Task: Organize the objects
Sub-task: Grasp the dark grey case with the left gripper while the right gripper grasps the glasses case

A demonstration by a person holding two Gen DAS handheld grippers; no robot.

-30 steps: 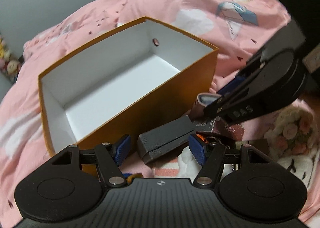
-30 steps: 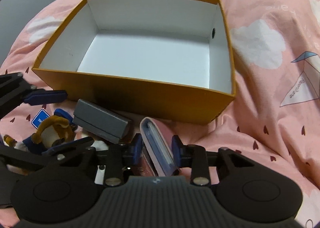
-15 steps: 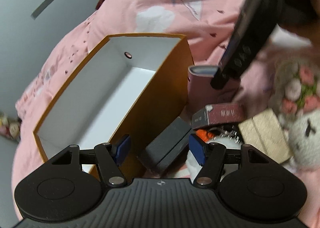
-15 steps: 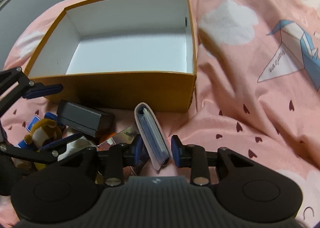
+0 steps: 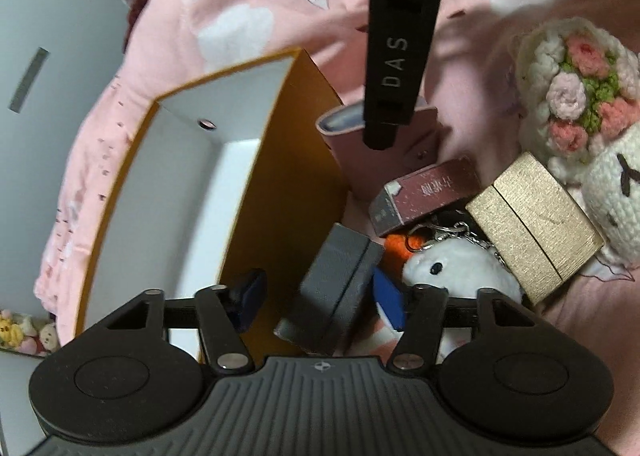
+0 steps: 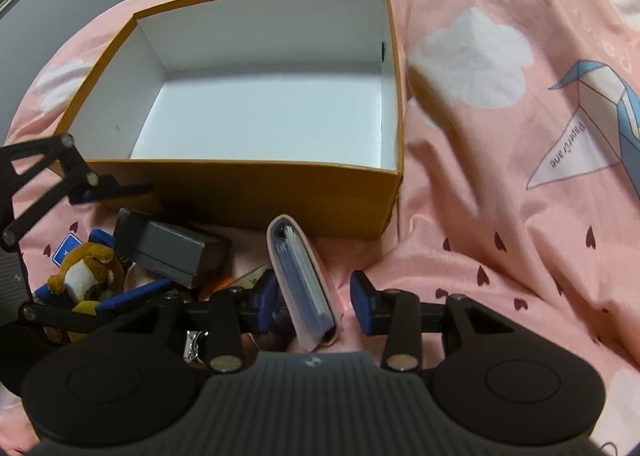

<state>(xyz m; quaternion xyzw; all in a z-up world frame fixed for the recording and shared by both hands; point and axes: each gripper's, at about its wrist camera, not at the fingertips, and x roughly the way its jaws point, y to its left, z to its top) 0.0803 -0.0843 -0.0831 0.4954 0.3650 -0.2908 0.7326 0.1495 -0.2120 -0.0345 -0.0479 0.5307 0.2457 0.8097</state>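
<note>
An empty orange box with a white inside sits on the pink bedspread; it also shows in the left wrist view. My right gripper is open around a pink card wallet standing on edge beside the box, its pads apart from it. The wallet shows in the left wrist view under the right gripper. My left gripper is open around a dark grey case, which also shows in the right wrist view.
Beside the box lie a maroon small box, a gold box, a white plush keychain, a crocheted flower bunny and a brown plush toy. Pink bedding spreads to the right.
My right gripper has opened, so the pink wallet is no longer clamped. My left gripper has swung down over the grey case, with the box now to its left.
</note>
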